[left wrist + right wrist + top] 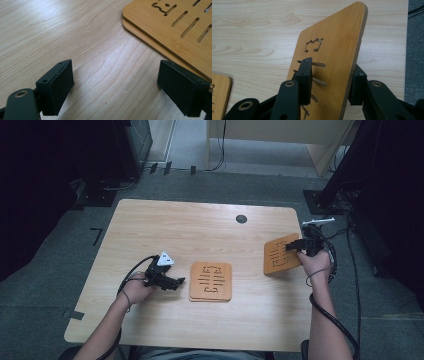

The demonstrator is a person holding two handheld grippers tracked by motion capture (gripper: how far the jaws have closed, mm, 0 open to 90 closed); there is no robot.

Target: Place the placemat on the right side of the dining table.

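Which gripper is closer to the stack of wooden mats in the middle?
Left. The left gripper sits just beside the stack; the right gripper is farther away with another mat between its jaws.

A bamboo trivet (281, 254) with cut slots and a crown cutout stands tilted on edge at the desk's 3 o'clock side, between the right claw's (329, 82) jaws.

No readable text anywhere; the bamboo board (332, 62) bears only a cut-out crown sign (314, 45).
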